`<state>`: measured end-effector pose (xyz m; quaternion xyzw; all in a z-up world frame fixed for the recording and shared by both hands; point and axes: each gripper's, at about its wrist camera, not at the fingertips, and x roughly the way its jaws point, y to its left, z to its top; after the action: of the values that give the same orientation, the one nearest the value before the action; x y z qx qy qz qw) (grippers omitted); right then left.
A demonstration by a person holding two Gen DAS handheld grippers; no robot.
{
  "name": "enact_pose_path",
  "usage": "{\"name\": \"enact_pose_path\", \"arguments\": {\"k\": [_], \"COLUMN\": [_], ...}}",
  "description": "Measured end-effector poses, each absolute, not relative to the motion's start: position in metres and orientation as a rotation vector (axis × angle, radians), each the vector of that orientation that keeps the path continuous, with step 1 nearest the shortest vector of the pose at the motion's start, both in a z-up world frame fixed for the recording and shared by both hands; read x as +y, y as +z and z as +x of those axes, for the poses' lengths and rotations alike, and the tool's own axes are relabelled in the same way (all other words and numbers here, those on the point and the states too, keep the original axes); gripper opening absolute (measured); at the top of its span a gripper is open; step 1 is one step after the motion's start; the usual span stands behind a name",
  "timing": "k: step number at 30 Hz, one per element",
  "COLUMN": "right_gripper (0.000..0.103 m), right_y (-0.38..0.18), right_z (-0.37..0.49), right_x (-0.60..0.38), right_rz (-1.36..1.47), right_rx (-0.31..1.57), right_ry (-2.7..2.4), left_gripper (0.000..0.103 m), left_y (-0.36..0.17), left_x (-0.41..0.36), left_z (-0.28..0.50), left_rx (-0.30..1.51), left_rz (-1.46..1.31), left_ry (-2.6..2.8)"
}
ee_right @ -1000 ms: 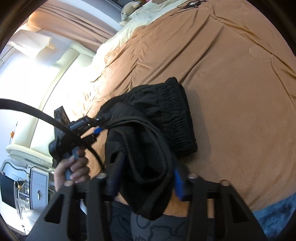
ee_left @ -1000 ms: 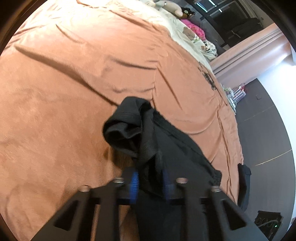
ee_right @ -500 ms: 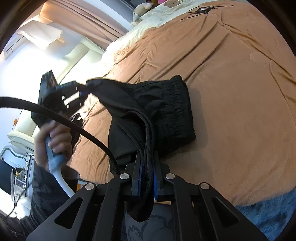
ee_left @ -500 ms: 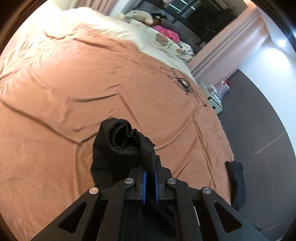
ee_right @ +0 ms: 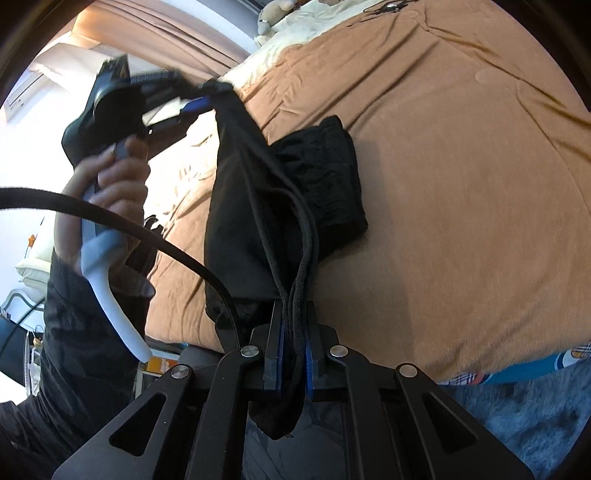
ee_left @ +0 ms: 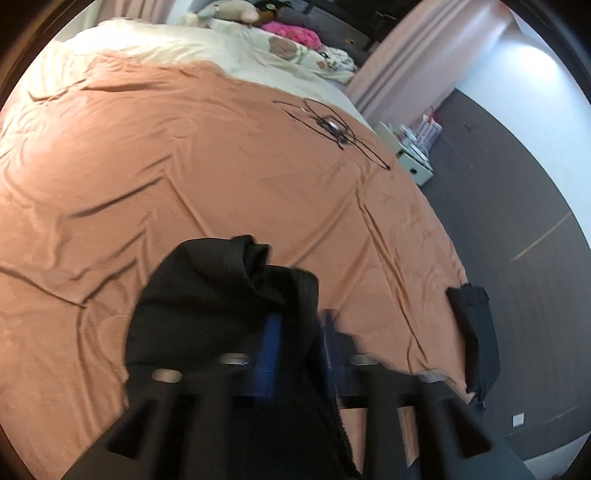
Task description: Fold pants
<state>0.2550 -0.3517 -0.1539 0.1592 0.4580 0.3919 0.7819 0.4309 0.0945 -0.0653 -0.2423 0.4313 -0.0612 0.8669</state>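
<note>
The black pants [ee_right: 240, 206] hang between my two grippers above the orange blanket [ee_right: 461, 184]. Their elastic waistband [ee_right: 328, 173] still rests on the blanket. My right gripper [ee_right: 291, 354] is shut on a fold of the pants and its drawstring. My left gripper [ee_left: 297, 343] holds bunched black pants fabric [ee_left: 207, 299] between its blue pads, which stand a little apart in a blurred view. From the right wrist view the left gripper [ee_right: 199, 101] is raised high, pulling the fabric up.
A black cable [ee_left: 332, 127] lies on the blanket far off. Cream bedding and stuffed toys [ee_left: 229, 9] lie at the head of the bed. Another dark garment [ee_left: 474, 332] hangs over the bed's right edge. A white shelf unit [ee_left: 413, 147] stands on the dark floor.
My left gripper has lifted higher with the pants, stretching the fabric between the grippers. Its pads look wider apart than half a second ago. My right gripper stays shut.
</note>
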Motion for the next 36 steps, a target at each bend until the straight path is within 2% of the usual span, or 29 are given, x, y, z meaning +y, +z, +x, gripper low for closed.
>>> {"name": "enact_pose_path", "arguments": {"k": [1, 3, 16, 19, 21, 23, 30, 34, 36], "right_gripper": [0.005, 0.005, 0.005, 0.015, 0.038, 0.048, 0.048, 0.048, 0.048], "right_y": [-0.156, -0.158, -0.168, -0.167, -0.163, -0.156, -0.129, -0.114, -0.107], "right_z": [0.255, 0.254, 0.242, 0.242, 0.240, 0.241, 0.258, 0.279, 0.290], "right_x": [-0.352, -0.352, -0.355, -0.360, -0.364, -0.372, -0.384, -0.371, -0.360], "right_rz": [0.345, 0.345, 0.306, 0.308, 0.305, 0.318, 0.322, 0.301, 0.273], "right_rx": [0.996, 1.002, 1.027, 1.035, 1.020, 0.989, 0.892, 0.856, 0.849], "right_ry": [0.845, 0.843, 0.852, 0.839, 0.835, 0.823, 0.791, 0.810, 0.829], "left_gripper": [0.078, 0.084, 0.084, 0.084, 0.084, 0.084, 0.084, 0.074, 0.073], "left_y": [-0.065, -0.063, -0.097, -0.103, -0.108, -0.111, -0.127, -0.137, -0.141], "left_x": [0.092, 0.090, 0.119, 0.123, 0.126, 0.128, 0.131, 0.129, 0.128], "left_z": [0.429, 0.421, 0.360, 0.347, 0.338, 0.330, 0.313, 0.308, 0.306], "left_rx": [0.894, 0.863, 0.973, 0.991, 1.003, 1.007, 1.022, 1.042, 1.049], "left_rz": [-0.504, -0.486, -0.451, -0.452, -0.458, -0.460, -0.490, -0.515, -0.516], "left_ry": [-0.133, -0.127, -0.048, -0.037, -0.030, -0.023, -0.021, -0.024, -0.018]}}
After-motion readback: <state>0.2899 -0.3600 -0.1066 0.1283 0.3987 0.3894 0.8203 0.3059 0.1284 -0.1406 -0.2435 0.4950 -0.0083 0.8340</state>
